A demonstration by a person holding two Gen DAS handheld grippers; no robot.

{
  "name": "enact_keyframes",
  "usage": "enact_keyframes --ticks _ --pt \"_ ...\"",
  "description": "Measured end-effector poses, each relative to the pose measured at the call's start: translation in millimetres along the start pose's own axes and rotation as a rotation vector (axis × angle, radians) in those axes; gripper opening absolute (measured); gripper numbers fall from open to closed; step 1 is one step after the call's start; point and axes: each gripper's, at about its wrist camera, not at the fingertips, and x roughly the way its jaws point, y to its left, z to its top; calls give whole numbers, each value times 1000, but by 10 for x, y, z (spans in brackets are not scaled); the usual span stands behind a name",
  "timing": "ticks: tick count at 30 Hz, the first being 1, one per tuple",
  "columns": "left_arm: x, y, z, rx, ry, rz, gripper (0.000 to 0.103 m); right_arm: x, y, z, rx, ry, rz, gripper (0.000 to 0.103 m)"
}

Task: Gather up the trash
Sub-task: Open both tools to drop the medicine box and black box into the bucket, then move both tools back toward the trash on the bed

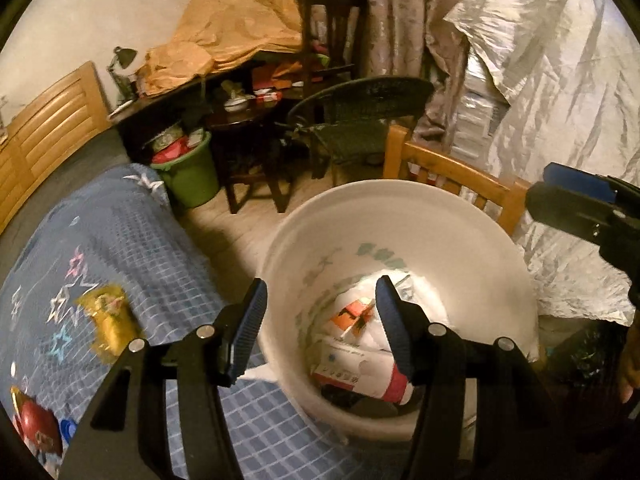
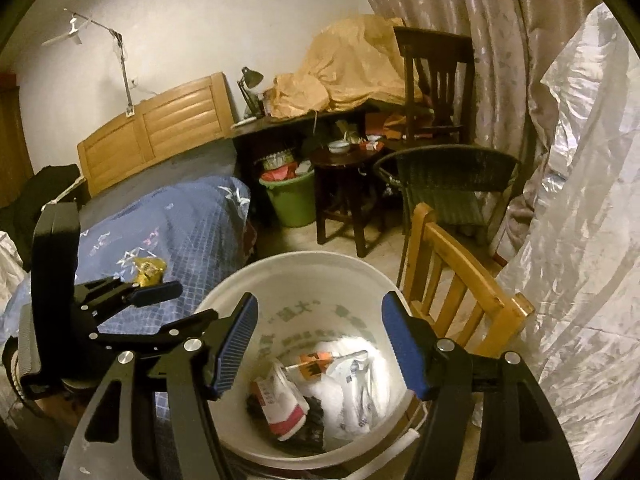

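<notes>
In the left wrist view, the left gripper (image 1: 320, 316) is being held with fingers spread and empty over the white bucket (image 1: 452, 216), where wrappers and boxes (image 1: 352, 354) are already lying. In the right wrist view, the right gripper (image 2: 320, 344) is likewise being held spread and empty, while a yellow wrapper (image 2: 149, 270) is still being left on the bed's blue quilt (image 2: 188, 224).

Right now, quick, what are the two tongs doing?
Left tongs: open, holding nothing, over the bucket.
Right tongs: open, holding nothing, over the same bucket.
</notes>
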Motion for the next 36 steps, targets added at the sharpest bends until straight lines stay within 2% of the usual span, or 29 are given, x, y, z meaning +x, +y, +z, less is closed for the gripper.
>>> enact_keyframes --ticks 2,5,10,13,16,20,23,30,36 --pt "-90 95 -69 -25 -21 42 54 -41 75 -19 -6 -26 -2 66" --pt "-248 274 -174 -75 -56 113 60 -149 226 -52 -12 -85 -3 66" --pt "-569 601 -368 -157 -108 209 64 -377 580 -136 -34 -220 4 66" --pt "-752 794 -491 -206 -124 253 65 -501 811 -237 -48 -300 14 68" --pt "-987 1049 -707 -260 -134 305 68 -553 1052 -357 -68 -343 28 72" --pt "-1234 1333 -995 -320 -129 351 69 -511 1430 -527 -109 -338 64 74" --pt "-1443 1531 -1280 -366 -120 385 70 -451 1703 -626 -136 -319 91 79" --pt "-1863 1920 -1940 -473 -96 425 72 -266 2442 -840 -189 -236 167 89" --pt "-2284 2195 -2581 -543 -112 509 72 -94 3124 -945 -278 -153 273 89"
